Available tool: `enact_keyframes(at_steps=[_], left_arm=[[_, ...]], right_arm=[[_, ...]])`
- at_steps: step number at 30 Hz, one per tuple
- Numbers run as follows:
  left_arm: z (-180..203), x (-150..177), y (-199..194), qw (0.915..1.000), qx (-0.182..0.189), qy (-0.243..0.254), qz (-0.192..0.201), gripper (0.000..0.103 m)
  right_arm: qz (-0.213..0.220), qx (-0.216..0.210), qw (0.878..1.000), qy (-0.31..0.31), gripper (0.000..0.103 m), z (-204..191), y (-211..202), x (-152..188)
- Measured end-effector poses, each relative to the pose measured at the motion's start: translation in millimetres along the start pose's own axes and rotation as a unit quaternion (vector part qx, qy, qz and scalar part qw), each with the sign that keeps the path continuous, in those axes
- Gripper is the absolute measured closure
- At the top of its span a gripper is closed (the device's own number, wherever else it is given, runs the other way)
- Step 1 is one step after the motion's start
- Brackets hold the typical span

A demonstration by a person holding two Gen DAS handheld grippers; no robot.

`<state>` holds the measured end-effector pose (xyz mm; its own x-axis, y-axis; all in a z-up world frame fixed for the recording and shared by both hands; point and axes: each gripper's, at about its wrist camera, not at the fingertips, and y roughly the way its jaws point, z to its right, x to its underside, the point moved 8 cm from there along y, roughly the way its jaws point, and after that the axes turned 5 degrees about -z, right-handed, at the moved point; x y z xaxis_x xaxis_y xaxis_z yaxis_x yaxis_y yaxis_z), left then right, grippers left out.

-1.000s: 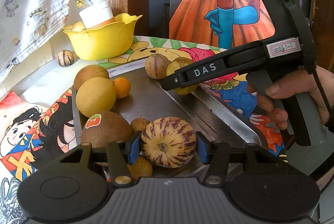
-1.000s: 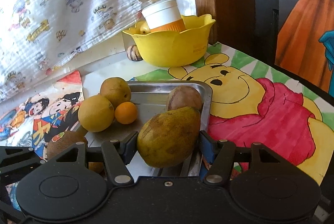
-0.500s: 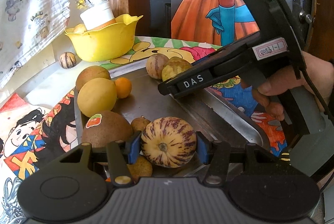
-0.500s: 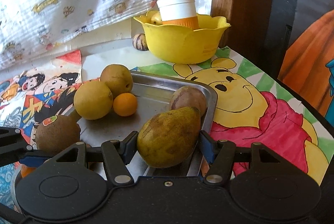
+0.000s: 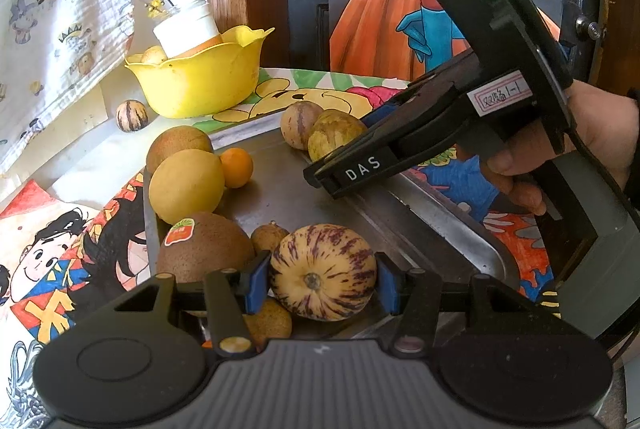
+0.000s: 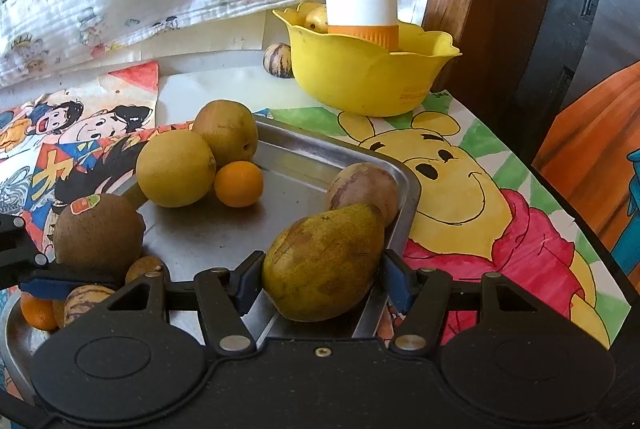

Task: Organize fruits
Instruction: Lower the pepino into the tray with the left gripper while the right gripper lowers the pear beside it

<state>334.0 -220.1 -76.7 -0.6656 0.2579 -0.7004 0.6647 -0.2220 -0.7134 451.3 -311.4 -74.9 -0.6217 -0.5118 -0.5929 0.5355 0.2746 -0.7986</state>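
Observation:
My left gripper (image 5: 322, 281) is shut on a cream pepino melon with purple stripes (image 5: 323, 271), low over the near end of the steel tray (image 5: 320, 213). My right gripper (image 6: 324, 279) is shut on a greenish-brown pear (image 6: 324, 261) by the tray's right rim (image 6: 412, 197). In the left wrist view, the right gripper (image 5: 344, 149) grips the pear (image 5: 336, 137) at the tray's far end, a hand on its handle. A brown-striped fruit (image 6: 364, 189) sits just behind the pear. I cannot tell whether either held fruit touches the tray.
Along the tray's left side lie a yellow lemon (image 6: 174, 167), a small orange (image 6: 239, 184), a brown round fruit (image 6: 226, 133) and a stickered brown fruit (image 6: 98, 233). A yellow bowl (image 6: 368, 77) with a jar (image 6: 360, 9) stands behind, a small striped fruit (image 6: 278, 59) beside it.
The right gripper has rolled with the pear still in its jaws, its handle tipping up in the left wrist view. The left gripper and its melon have stayed put.

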Motion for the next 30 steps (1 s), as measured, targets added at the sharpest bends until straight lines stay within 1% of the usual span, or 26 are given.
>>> enact_keyframes(at_steps=[14,19,30], left_arm=[[-0.3,0.5,0.5,0.9999,-0.006,0.010,-0.003,0.045],[-0.5,0.4,0.7,0.9999,-0.006,0.014,-0.005,0.045],[2.9,2.2,0.9,0.9992,-0.013,0.038,-0.007,0.044]], right_arm=[[-0.007,0.000,1.000,-0.004,0.039,-0.3,0.9,0.2],[-0.006,-0.008,1.000,0.007,0.038,0.8,0.4,-0.4],[-0.006,-0.013,1.000,0.009,0.038,1.6,-1.8,0.3]])
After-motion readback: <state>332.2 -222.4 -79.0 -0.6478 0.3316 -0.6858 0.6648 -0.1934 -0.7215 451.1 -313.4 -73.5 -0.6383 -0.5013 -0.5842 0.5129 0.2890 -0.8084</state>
